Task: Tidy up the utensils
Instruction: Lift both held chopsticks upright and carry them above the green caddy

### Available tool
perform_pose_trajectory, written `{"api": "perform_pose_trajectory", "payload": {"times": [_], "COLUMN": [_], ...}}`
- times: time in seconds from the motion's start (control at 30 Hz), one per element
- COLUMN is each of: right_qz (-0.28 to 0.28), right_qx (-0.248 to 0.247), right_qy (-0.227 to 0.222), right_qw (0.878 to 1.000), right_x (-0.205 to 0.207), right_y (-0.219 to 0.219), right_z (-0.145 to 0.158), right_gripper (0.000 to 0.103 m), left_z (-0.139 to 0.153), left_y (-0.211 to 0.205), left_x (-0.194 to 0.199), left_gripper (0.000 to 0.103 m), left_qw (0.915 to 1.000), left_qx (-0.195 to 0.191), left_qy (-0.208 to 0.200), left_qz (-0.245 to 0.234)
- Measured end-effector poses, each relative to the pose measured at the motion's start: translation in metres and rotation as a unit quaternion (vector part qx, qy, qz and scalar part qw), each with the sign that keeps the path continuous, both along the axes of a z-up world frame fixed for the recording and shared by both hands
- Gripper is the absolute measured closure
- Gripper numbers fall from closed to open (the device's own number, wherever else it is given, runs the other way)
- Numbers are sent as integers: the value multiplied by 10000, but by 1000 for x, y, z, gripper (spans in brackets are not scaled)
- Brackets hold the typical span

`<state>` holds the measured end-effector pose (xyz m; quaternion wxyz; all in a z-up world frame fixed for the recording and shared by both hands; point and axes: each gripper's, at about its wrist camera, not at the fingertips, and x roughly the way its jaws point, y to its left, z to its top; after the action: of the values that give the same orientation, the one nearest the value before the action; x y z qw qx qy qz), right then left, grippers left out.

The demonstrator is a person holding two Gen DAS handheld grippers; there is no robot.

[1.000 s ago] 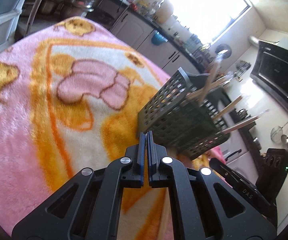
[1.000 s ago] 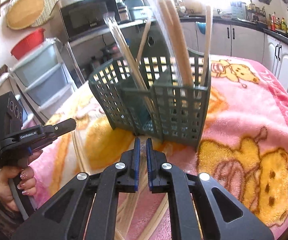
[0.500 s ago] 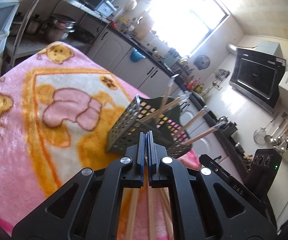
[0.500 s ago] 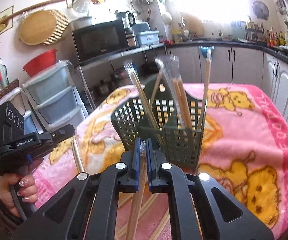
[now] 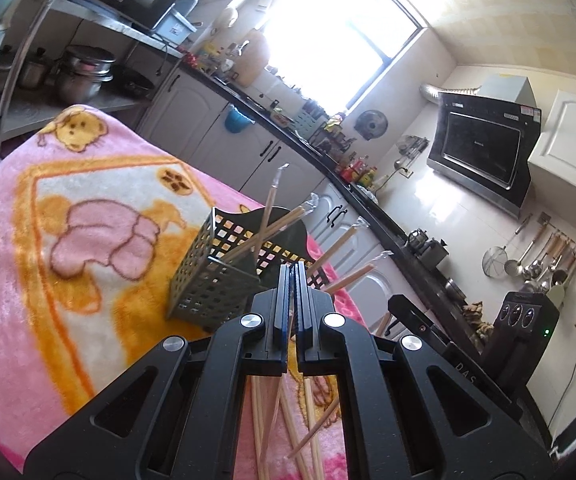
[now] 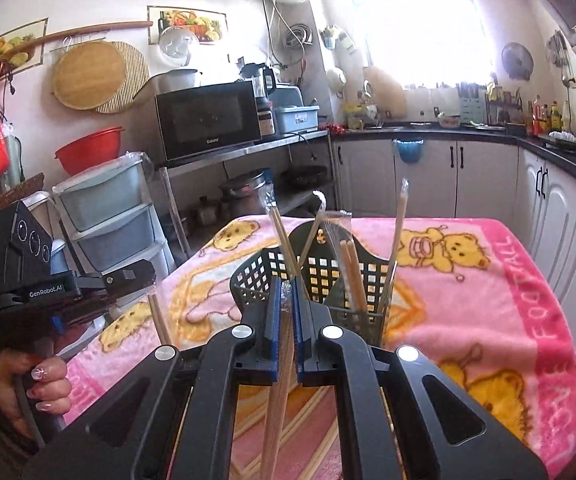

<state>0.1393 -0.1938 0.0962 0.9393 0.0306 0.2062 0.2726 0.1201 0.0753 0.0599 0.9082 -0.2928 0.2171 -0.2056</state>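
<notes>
— Did you catch what the two hand-held grippers were doing just then?

— I did. A second before, both were low by the foot of the dark slotted basket (image 6: 330, 276), jaws pressed together. By this moment both had lifted up and back, so the basket sat lower and further off in each view.

— Empty-handed?

— No. The right hand-held gripper (image 6: 283, 292) was clamped narrow on a wrapped pair of chopsticks (image 6: 277, 392), the clear wrapper tip poking out between the blue pads. The left hand-held gripper (image 5: 292, 276) had its jaws nearly touching, and a thin chopstick (image 5: 275, 408) ran down from between them, so I'd say it was pinched there too. In the other view a stick end stood up by its nose.

— And the basket itself?

— Standing upright on the pink bear blanket (image 6: 488, 280) that covered the surface, with several wrapped chopsticks (image 5: 271, 212) already leaning out of its compartments. More loose chopsticks (image 5: 312, 432) still lay scattered on the blanket below the left gripper.

— So where did that leave the tidying?

— Partway, I'd judge. The lift meant two more sticks had come off the blanket and were ready to go in. The next move would need each tip steered over an open compartment without knocking the leaning ones, and the basket looked light enough to tip.
</notes>
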Motion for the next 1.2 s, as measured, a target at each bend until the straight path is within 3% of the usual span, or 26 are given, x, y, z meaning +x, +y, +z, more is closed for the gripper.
{"api": "perform_pose_trajectory", "payload": {"times": [1.2], "right_qz": [293], "right_qx": [174], "right_qy": [-686], "right_qw": [9971], "right_x": [-16], "right_y": [7], "right_z": [56], "right_gripper": [98], "left_z": [87], "left_y": [-39], "left_x": [17], "left_gripper": [102], "left_qw": [9924], "left_qx": [701], "left_qy": [-887], "left_qz": [-486]}}
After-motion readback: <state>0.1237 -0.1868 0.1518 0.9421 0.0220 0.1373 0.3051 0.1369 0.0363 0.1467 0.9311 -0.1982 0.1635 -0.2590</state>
